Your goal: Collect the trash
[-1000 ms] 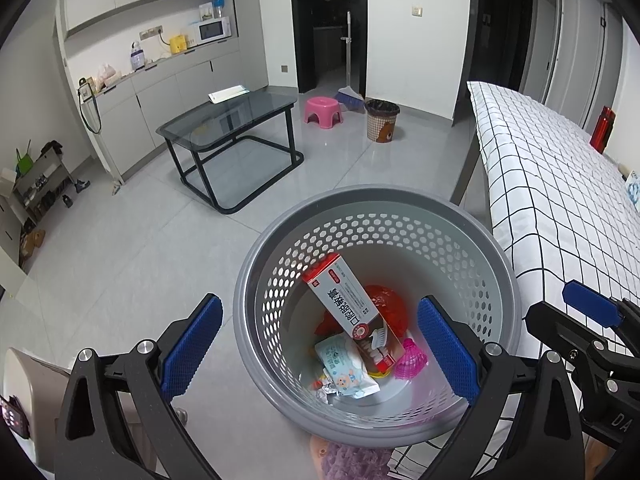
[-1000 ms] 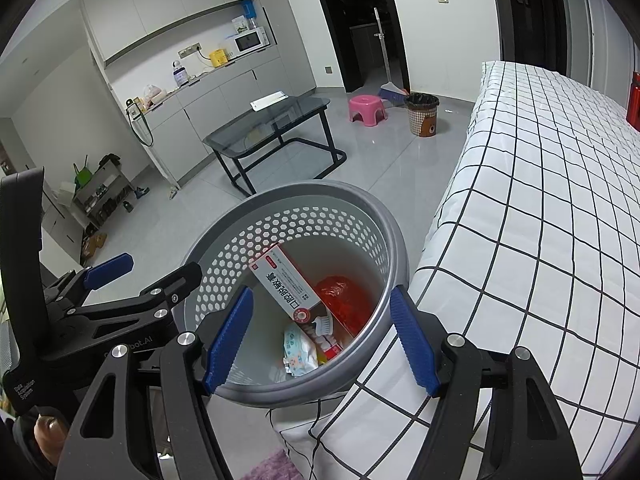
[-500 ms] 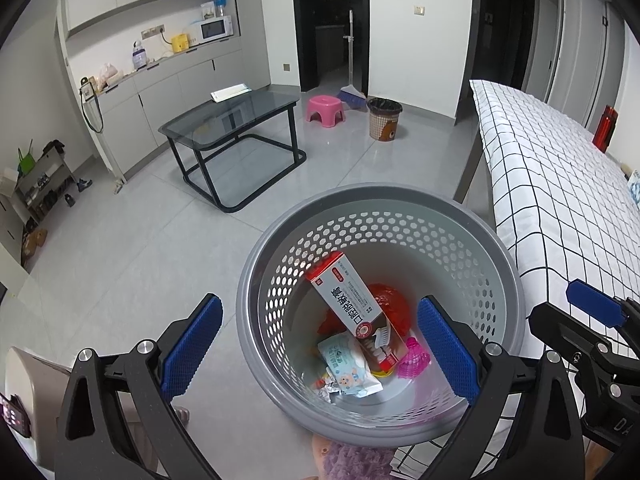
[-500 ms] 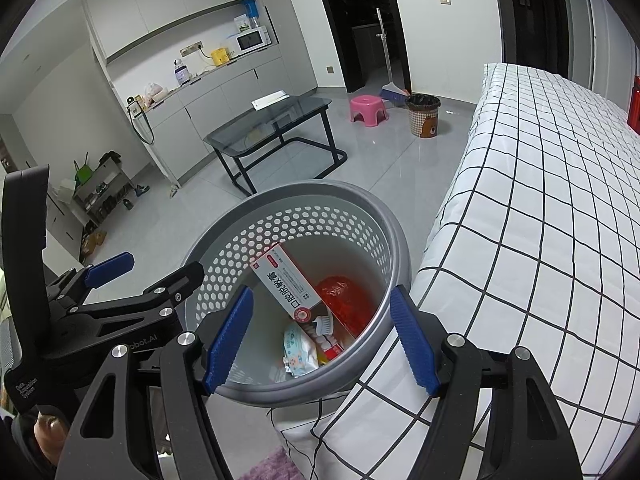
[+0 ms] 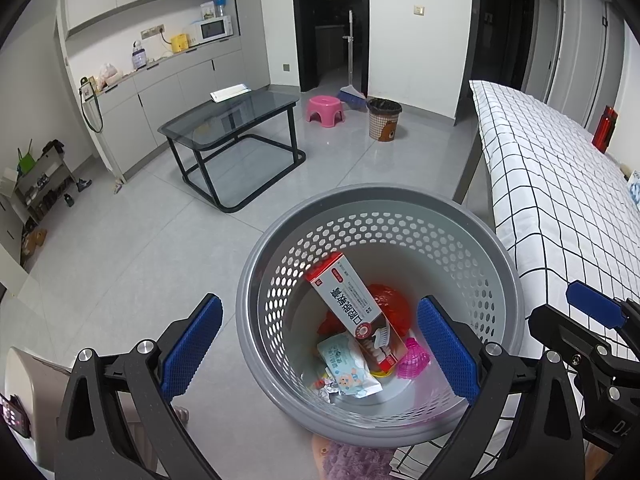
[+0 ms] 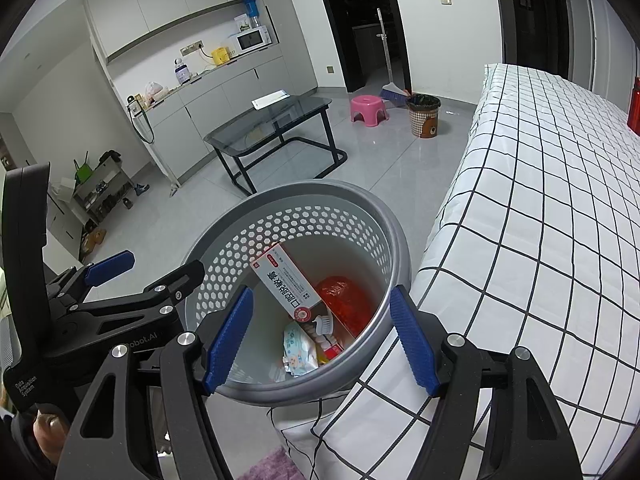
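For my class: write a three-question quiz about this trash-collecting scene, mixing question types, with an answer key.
1. True or false: the left gripper is shut on the toothpaste box.
2. Multiple choice: the grey perforated basket stands beside A) the checked bed B) the glass table C) the pink stool.
3. Fill in: the right gripper hangs over the basket with its jaws ____.

Key: 1 false; 2 A; 3 open.

Black gripper (image 5: 318,354) frames (silver screws), blue pads (image 5: 191,352).
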Demonstrator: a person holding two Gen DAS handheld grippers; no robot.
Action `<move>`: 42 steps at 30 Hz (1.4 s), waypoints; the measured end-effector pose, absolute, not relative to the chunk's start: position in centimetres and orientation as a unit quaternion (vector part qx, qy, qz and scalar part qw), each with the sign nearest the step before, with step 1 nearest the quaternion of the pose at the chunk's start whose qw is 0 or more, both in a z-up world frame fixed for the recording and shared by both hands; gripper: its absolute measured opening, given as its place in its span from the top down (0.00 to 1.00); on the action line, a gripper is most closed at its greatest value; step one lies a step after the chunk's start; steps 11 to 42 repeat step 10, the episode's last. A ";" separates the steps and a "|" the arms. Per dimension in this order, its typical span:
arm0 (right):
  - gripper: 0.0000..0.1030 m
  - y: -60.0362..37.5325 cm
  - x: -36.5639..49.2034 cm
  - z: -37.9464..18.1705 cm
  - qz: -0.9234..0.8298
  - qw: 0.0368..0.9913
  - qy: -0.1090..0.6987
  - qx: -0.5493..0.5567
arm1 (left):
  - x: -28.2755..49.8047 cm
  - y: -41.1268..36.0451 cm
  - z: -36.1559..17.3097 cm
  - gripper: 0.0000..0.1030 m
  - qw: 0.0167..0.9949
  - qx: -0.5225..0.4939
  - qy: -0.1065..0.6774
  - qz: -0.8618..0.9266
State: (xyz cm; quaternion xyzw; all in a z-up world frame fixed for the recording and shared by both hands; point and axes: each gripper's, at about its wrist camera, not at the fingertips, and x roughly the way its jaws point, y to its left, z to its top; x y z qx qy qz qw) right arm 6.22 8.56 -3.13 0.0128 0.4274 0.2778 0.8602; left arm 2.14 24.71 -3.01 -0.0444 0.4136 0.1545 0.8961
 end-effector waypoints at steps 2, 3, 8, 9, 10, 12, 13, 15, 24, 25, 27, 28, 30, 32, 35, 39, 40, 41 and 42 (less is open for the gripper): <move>0.34 8.7 6.2 -3.2 0.278 0.860 0.427 0.013 | 2.2 24.7 -3.0 0.07 0.896 -0.044 0.413 0.154; 0.34 8.7 6.2 -3.2 0.278 0.860 0.428 0.013 | 2.2 24.8 -3.0 0.07 0.896 -0.044 0.413 0.155; 0.34 8.6 6.1 -3.1 0.278 0.861 0.426 0.013 | 2.2 24.7 -3.1 0.07 0.895 -0.045 0.414 0.157; 0.34 8.6 6.1 -3.1 0.278 0.861 0.426 0.012 | 2.2 24.7 -3.1 0.07 0.895 -0.046 0.415 0.157; 0.34 8.6 6.1 -3.1 0.278 0.861 0.426 0.012 | 2.2 24.8 -3.1 0.07 0.895 -0.047 0.415 0.157; 0.34 8.6 6.1 -3.1 0.278 0.861 0.426 0.012 | 2.2 24.8 -3.1 0.07 0.895 -0.047 0.415 0.157; 0.34 8.6 6.1 -3.1 0.278 0.861 0.426 0.012 | 2.2 24.8 -3.1 0.07 0.895 -0.047 0.415 0.157; 0.34 8.6 6.1 -3.1 0.278 0.861 0.426 0.012 | 2.2 24.8 -3.1 0.07 0.895 -0.047 0.415 0.157; 0.34 8.6 6.1 -3.1 0.278 0.861 0.426 0.012 | 2.2 24.8 -3.1 0.07 0.895 -0.047 0.415 0.157; 0.34 8.6 6.1 -3.1 0.278 0.861 0.426 0.012 | 2.2 24.8 -3.1 0.07 0.895 -0.047 0.415 0.157; 0.34 8.6 6.1 -3.1 0.278 0.861 0.426 0.012 | 2.2 24.8 -3.1 0.07 0.895 -0.047 0.415 0.157; 0.34 8.6 6.1 -3.1 0.278 0.861 0.426 0.012 | 2.2 24.8 -3.1 0.07 0.895 -0.047 0.415 0.157; 0.34 8.6 6.1 -3.1 0.278 0.861 0.426 0.012 | 2.2 24.8 -3.1 0.07 0.895 -0.047 0.415 0.157; 0.34 8.6 6.1 -3.1 0.278 0.861 0.426 0.012 | 2.2 24.8 -3.1 0.07 0.895 -0.047 0.415 0.157; 0.34 8.6 6.1 -3.1 0.278 0.861 0.426 0.012 | 2.2 24.8 -3.1 0.07 0.895 -0.047 0.415 0.157; 0.34 8.6 6.1 -3.1 0.278 0.861 0.426 0.012 | 2.2 24.8 -3.1 0.07 0.895 -0.047 0.415 0.157; 0.34 8.6 6.1 -3.1 0.278 0.861 0.426 0.012 | 2.2 24.8 -3.1 0.07 0.895 -0.047 0.415 0.157; 0.34 8.6 6.1 -3.1 0.278 0.861 0.426 0.012 | 2.2 24.8 -3.1 0.07 0.895 -0.047 0.415 0.157; 0.34 8.6 6.1 -3.1 0.278 0.861 0.426 0.012 | 2.2 24.8 -3.1 0.07 0.895 -0.047 0.415 0.157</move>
